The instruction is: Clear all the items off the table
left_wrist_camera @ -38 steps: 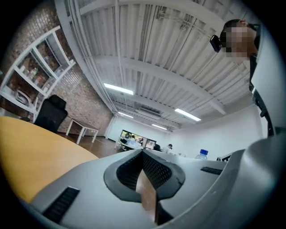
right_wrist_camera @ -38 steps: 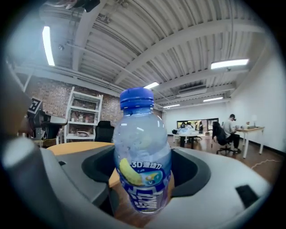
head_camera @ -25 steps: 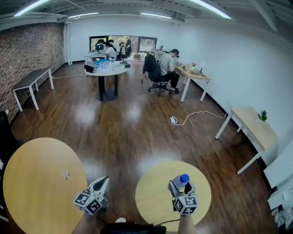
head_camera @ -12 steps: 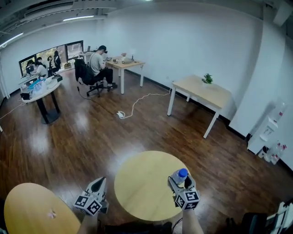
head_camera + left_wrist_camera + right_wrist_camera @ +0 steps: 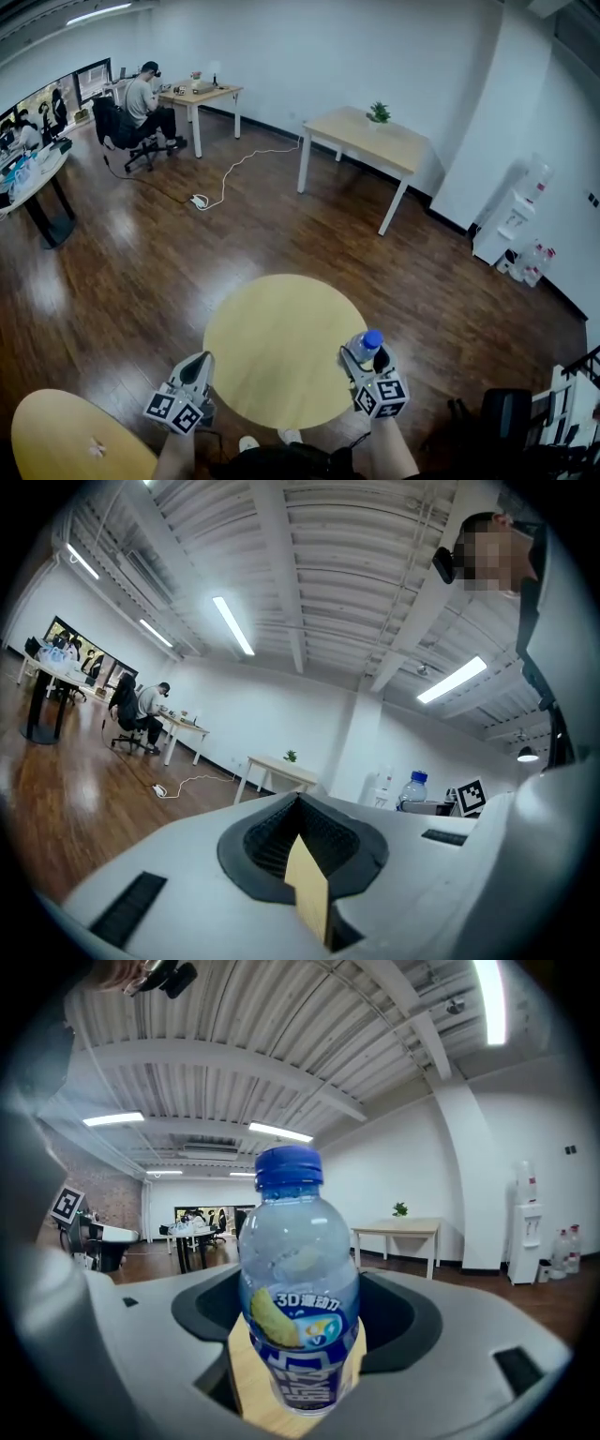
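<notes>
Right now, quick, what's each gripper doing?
Left gripper: closed, nothing in it.
Right gripper: closed on the upright water bottle.

Left gripper (image 5: 199,364) and right gripper (image 5: 365,362) were matching pale grey moulded shells — smooth, rounded, with small dark slots (image 5: 131,907) on top. Jaw pockets were lined with dark ribbed padding (image 5: 272,836). Each bore a white marker cube (image 5: 174,410) printed with black squares. Dark garment (image 5: 272,465) showed below; pale shoe tips (image 5: 248,442), probably, beside it.

Head view looks down — claw views level, sharing the bottle (image 5: 367,345).
</notes>
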### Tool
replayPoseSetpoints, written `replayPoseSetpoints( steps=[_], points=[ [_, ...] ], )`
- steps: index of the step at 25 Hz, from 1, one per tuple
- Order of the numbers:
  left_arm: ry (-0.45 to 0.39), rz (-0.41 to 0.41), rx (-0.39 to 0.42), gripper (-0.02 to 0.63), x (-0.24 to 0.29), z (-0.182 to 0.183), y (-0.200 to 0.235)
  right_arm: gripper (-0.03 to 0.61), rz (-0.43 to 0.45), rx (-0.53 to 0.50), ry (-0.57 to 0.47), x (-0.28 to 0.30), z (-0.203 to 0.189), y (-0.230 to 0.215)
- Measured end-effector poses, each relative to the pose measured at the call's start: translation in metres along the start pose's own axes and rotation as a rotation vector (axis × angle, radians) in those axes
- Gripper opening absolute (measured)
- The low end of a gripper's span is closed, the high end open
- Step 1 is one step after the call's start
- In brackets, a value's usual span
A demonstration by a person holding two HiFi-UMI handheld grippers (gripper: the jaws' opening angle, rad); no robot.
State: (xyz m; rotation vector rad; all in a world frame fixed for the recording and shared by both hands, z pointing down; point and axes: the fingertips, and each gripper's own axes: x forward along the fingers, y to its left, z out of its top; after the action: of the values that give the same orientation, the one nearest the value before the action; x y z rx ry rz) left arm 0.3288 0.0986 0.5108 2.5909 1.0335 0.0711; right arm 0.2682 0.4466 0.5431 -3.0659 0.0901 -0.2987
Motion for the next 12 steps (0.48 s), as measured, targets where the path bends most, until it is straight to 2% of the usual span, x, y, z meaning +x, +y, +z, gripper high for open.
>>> replayPoseSetpoints(
  steps=[6,10,12],
  points=[
    [0.118,0.066,0.041,0.000,0.005,-0.051,0.000,0.371,0.055,-0.011,0.087,0.012,-0.041,-0.007],
    [0.186,0.117,-0.015,0.000,-0.006,-0.086,-0.003,0.371,0.107,-0.016,0.175,0.022,-0.080,0.002],
    [0.202,0.115,-0.053,0.000,-0.008,-0.102,-0.010,0.372,0.131,-0.038,0.190,0.027,-0.095,0.004]
  ],
)
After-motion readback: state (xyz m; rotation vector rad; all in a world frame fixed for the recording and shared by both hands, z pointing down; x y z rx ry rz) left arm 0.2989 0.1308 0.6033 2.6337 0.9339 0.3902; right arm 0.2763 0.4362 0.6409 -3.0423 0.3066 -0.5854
